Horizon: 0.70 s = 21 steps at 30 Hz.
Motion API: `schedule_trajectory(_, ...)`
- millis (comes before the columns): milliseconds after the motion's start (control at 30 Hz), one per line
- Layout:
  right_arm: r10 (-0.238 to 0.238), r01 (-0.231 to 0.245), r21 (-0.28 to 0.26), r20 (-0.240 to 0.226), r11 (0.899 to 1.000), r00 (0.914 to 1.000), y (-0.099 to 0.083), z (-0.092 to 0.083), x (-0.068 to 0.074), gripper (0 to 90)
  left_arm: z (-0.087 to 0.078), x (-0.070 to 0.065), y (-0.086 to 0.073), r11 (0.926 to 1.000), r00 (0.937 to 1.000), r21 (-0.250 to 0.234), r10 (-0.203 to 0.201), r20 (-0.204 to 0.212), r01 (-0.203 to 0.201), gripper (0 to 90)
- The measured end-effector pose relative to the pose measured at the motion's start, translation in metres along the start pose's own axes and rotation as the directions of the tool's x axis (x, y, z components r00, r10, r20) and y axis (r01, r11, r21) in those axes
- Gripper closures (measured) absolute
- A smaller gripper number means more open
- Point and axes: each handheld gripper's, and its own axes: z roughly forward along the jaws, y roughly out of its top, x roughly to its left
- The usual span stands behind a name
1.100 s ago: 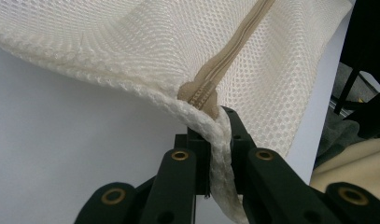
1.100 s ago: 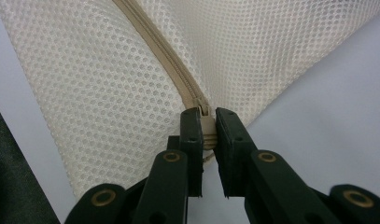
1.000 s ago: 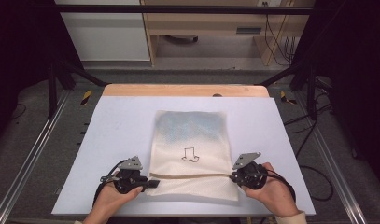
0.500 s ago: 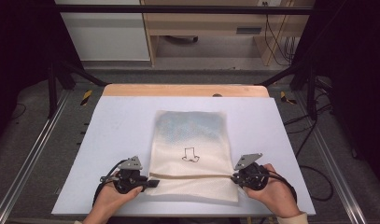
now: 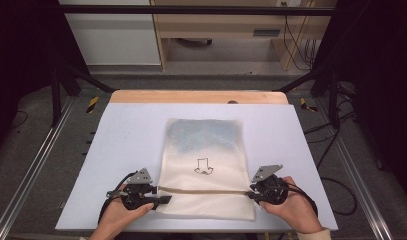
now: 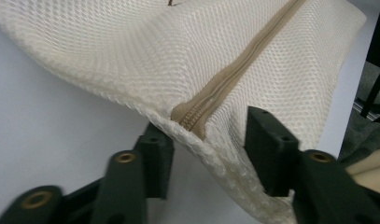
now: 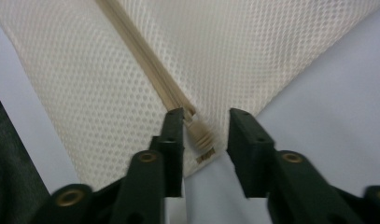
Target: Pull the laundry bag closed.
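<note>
A cream mesh bag (image 5: 206,150) lies flat on the pale blue table (image 5: 126,135), with something bluish showing through its far half. A tan zipper (image 5: 203,190) crosses its near end. My left gripper (image 5: 163,199) sits at the zipper's left end. Its jaws have just been opening and stand apart, with the bag's raised edge and the zipper end (image 6: 197,116) between them, unpressed. My right gripper (image 5: 252,194) is at the zipper's right end. Its jaws have also just been opening and now stand apart around the zipper pull (image 7: 202,142).
A small black outline mark (image 5: 203,166) is drawn mid-bag. A wooden strip (image 5: 196,96) runs along the table's far edge. Metal frame rails (image 5: 31,170) flank both sides. Cables (image 5: 336,195) trail off to the right of the table.
</note>
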Motion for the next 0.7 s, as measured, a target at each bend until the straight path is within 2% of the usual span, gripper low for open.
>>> schedule_trajectory(33,0.000,0.000,0.000,0.000,1.000,1.0000,0.000,0.000,0.000,64.2,0.000,0.000,0.000,1.0000,1.0000,0.000,0.000,0.000,0.000,44.8)
schedule_trajectory(67,0.029,-0.029,-0.046,0.001,0.999,0.9996,0.001,-0.003,-0.001,50.8,-0.002,0.000,0.000,1.0000,0.9999,-0.009,-0.003,-0.010,0.003,38.7)
schedule_trajectory(100,0.029,-0.029,-0.046,0.001,0.999,0.9996,0.001,-0.003,-0.001,50.8,-0.003,0.000,0.000,0.9998,0.9997,-0.020,-0.007,-0.024,0.007,38.7)
schedule_trajectory(167,0.052,-0.049,-0.101,0.032,0.994,0.9981,0.004,-0.004,-0.004,37.1,-0.007,0.001,0.001,0.9993,0.9986,-0.036,-0.014,-0.050,0.012,28.4)
schedule_trajectory(200,0.098,-0.088,-0.141,0.068,0.986,0.9929,0.006,-0.005,-0.008,26.7,-0.011,0.003,0.001,0.9983,0.9954,-0.058,-0.013,-0.094,0.008,20.1)
schedule_trajectory(233,0.098,-0.088,-0.141,0.068,0.986,0.9929,0.006,-0.005,-0.008,26.7,-0.011,0.003,0.001,0.9983,0.9954,-0.058,-0.013,-0.094,0.008,16.2)
schedule_trajectory(300,0.128,-0.099,-0.199,0.139,0.975,0.9820,0.008,-0.007,-0.011,18.6,-0.016,0.005,0.001,0.9979,0.9918,-0.063,-0.024,-0.126,0.016,13.9)
schedule_trajectory(333,0.147,-0.111,-0.223,0.152,0.968,0.9774,0.008,-0.009,-0.012,16.9,-0.018,0.006,0.000,0.9977,0.9892,-0.066,-0.023,-0.145,0.014,11.9)
schedule_trajectory(367,0.178,-0.127,-0.271,0.172,0.954,0.9688,0.008,-0.013,-0.016,10.7,-0.021,0.008,0.000,0.9974,0.9858,-0.071,-0.022,-0.167,0.010,8.8)
schedule_trajectory(400,0.201,-0.143,-0.294,0.180,0.945,0.9629,0.008,-0.015,-0.017,10.3,-0.027,0.011,0.001,0.9953,0.9787,-0.097,-0.017,-0.205,-0.003,8.8)
schedule_trajectory(433,0.201,-0.143,-0.294,0.180,0.945,0.9629,0.008,-0.015,-0.017,10.3,-0.027,0.011,0.001,0.9953,0.9787,-0.097,-0.017,-0.205,-0.003,8.4)
schedule_trajectory(533,0.233,-0.147,-0.348,0.220,0.926,0.9475,0.005,-0.020,-0.023,6.5,-0.036,0.016,0.002,0.9899,0.9616,-0.137,-0.002,-0.274,-0.037,7.2)
schedule_trajectory(567,0.241,-0.151,-0.356,0.226,0.922,0.9439,0.004,-0.022,-0.025,6.7,-0.038,0.019,0.002,0.9884,0.9586,-0.146,-0.001,-0.285,-0.042,7.1)
schedule_trajectory(600,0.249,-0.153,-0.363,0.236,0.919,0.9394,0.000,-0.023,-0.029,6.8,-0.043,0.023,0.001,0.9858,0.9562,-0.165,-0.017,-0.292,-0.032,6.5)
schedule_trajectory(633,0.249,-0.153,-0.363,0.236,0.919,0.9394,0.000,-0.023,-0.029,6.8,-0.043,0.023,0.001,0.9858,0.9562,-0.165,-0.017,-0.292,-0.032,6.5)
schedule_trajectory(667,0.253,-0.154,-0.362,0.246,0.920,0.9356,-0.002,-0.024,-0.030,6.8,-0.045,0.026,0.000,0.9850,0.9531,-0.169,-0.018,-0.302,-0.035,6.5)
schedule_trajectory(700,0.268,-0.163,-0.366,0.258,0.916,0.9284,-0.004,-0.024,-0.034,6.7,-0.048,0.028,-0.001,0.9837,0.9516,-0.175,-0.015,-0.307,-0.041,5.9)
